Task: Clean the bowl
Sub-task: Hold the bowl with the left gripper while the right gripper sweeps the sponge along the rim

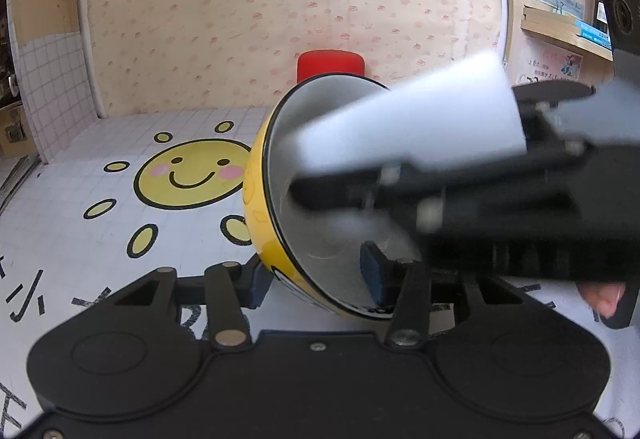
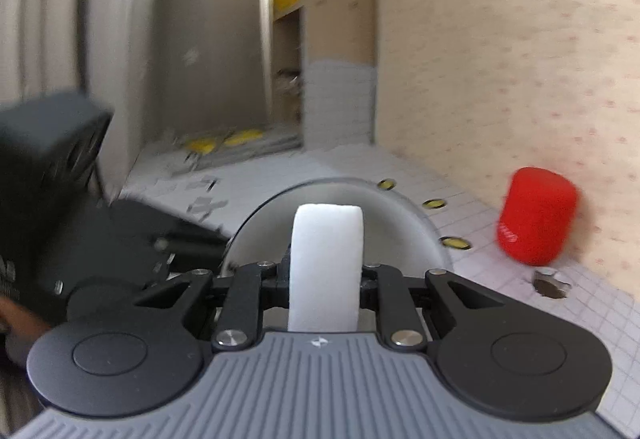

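Now we clamp the left gripper (image 1: pixel 316 279) on the tilted yellow bowl (image 1: pixel 264 199), one finger inside its rim, while our right gripper (image 2: pixel 325 279) pinches a white sponge (image 2: pixel 326 263) reaching into it; a red cup (image 2: pixel 536 215) stands beyond.

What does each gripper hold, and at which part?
Left gripper holds the yellow bowl by its rim, one finger inside, one outside. Right gripper holds the white sponge by its near end.
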Demonstrator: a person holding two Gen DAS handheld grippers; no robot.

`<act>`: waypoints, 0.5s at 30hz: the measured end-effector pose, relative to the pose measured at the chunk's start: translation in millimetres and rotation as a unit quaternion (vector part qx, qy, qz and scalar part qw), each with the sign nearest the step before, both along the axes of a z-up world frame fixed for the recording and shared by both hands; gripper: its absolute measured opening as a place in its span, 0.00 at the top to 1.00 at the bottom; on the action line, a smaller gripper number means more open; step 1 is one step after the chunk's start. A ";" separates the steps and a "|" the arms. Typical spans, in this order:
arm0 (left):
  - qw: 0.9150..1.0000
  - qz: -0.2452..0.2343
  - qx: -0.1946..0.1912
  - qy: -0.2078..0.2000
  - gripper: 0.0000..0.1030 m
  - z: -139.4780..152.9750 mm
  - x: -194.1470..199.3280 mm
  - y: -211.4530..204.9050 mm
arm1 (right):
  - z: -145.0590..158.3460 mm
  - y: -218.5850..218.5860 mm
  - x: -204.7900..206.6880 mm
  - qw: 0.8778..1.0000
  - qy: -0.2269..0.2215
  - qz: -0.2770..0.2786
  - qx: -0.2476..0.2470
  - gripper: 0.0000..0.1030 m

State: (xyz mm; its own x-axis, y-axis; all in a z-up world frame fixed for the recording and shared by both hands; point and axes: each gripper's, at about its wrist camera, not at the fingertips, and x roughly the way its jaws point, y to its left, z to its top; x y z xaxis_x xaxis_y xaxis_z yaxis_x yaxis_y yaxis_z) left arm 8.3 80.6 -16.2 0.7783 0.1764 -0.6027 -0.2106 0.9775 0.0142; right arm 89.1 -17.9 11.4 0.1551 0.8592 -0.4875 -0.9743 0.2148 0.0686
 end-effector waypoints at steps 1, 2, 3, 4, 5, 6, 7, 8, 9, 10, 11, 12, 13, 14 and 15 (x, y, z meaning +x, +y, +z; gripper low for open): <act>1.000 0.000 0.000 0.000 0.53 0.1 -0.6 -0.1 | -0.5 -0.4 0.9 1.000 0.001 -0.002 -0.004 0.79; 1.000 0.000 -0.002 0.000 0.53 0.5 0.0 0.7 | -0.9 -0.8 1.8 1.000 0.002 -0.003 -0.007 0.79; 1.000 0.000 -0.004 0.001 0.53 0.7 -0.3 1.0 | -1.4 -1.1 2.9 1.000 0.003 -0.006 -0.011 0.79; 1.000 0.000 -0.004 0.001 0.53 0.9 -0.5 1.0 | -1.2 -1.4 5.4 1.000 0.005 -0.016 -0.015 0.79; 1.000 0.000 -0.004 0.002 0.53 1.1 0.8 1.5 | 0.2 -2.4 9.1 0.999 0.007 -0.029 -0.017 0.79; 1.000 0.000 -0.004 0.002 0.53 1.1 0.6 1.3 | 1.1 -3.7 11.1 0.999 0.007 -0.039 -0.011 0.80; 1.000 0.001 -0.004 0.002 0.52 1.2 0.1 0.9 | 2.0 -5.0 13.2 0.999 0.007 -0.050 -0.005 0.80; 1.000 0.000 -0.003 0.001 0.52 1.1 0.6 0.9 | 3.0 -6.2 14.4 0.998 0.007 -0.058 0.001 0.80; 1.000 0.000 -0.001 0.000 0.52 0.9 0.3 0.2 | 3.8 -6.7 13.4 0.998 0.005 -0.058 0.008 0.80; 1.000 0.000 0.000 0.000 0.52 0.9 0.0 -0.5 | 4.3 -6.5 11.5 0.998 0.003 -0.053 0.015 0.79; 1.000 0.000 0.001 -0.001 0.52 0.9 -0.2 -1.0 | 4.8 -6.3 9.7 0.999 0.001 -0.048 0.023 0.79; 1.000 0.000 0.002 -0.001 0.52 1.0 -0.4 -1.5 | 5.3 -6.1 7.8 0.999 0.000 -0.043 0.030 0.79; 1.000 0.000 0.002 -0.001 0.52 1.1 -0.6 -1.6 | 5.5 -5.4 5.2 0.999 -0.003 -0.034 0.034 0.79; 1.000 0.000 0.001 -0.001 0.52 0.5 -0.5 -0.8 | 4.9 -3.8 1.5 0.999 -0.007 -0.020 0.029 0.79; 1.000 0.001 -0.001 -0.001 0.52 -0.1 -0.4 0.1 | 4.3 -2.6 -1.2 1.000 -0.008 -0.009 0.024 0.79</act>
